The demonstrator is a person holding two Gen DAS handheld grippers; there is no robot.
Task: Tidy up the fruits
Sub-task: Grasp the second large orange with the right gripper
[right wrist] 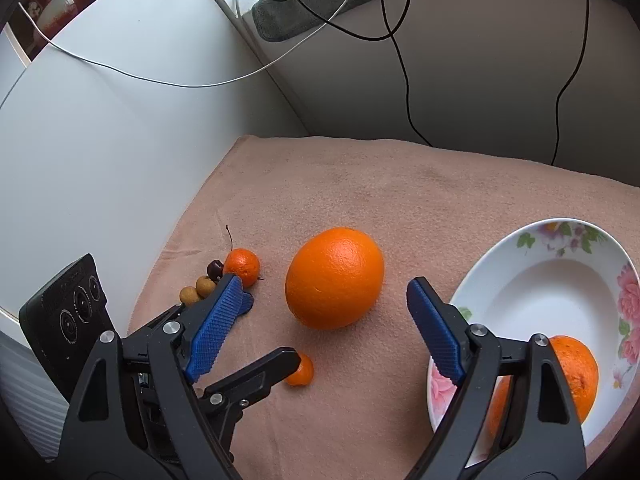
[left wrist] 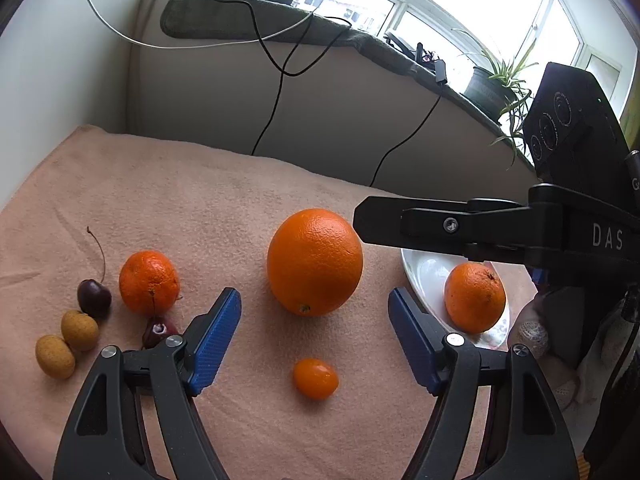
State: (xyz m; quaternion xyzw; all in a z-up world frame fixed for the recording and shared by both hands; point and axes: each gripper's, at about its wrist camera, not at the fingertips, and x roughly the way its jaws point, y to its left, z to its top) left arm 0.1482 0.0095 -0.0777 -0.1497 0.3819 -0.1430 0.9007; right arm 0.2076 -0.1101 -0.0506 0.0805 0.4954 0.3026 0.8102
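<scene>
One large orange (left wrist: pixel 315 262) mid-surface (left wrist: pixel 200 208). Two mandarins: one (left wrist: pixel 149 282) on cloth, one (left wrist: pixel 475 297) in the single floral plate (right wrist: pixel 560 240). One kumquat (left wrist: pixel 315 378), two cherries (left wrist: pixel 94 298), two tan fruits (left wrist: pixel 79 329). Left hand-held gripper (left wrist: pixel 315 342) and right hand-held gripper (right wrist: pixel 320 320) both released, empty.

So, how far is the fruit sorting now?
Done: one tangerine lies in the plate. In hand: nothing; the left tool and right tool are open and empty, both near the big orange. Left on the cloth: that orange, another tangerine, a kumquat, cherries and two tan fruits.
</scene>
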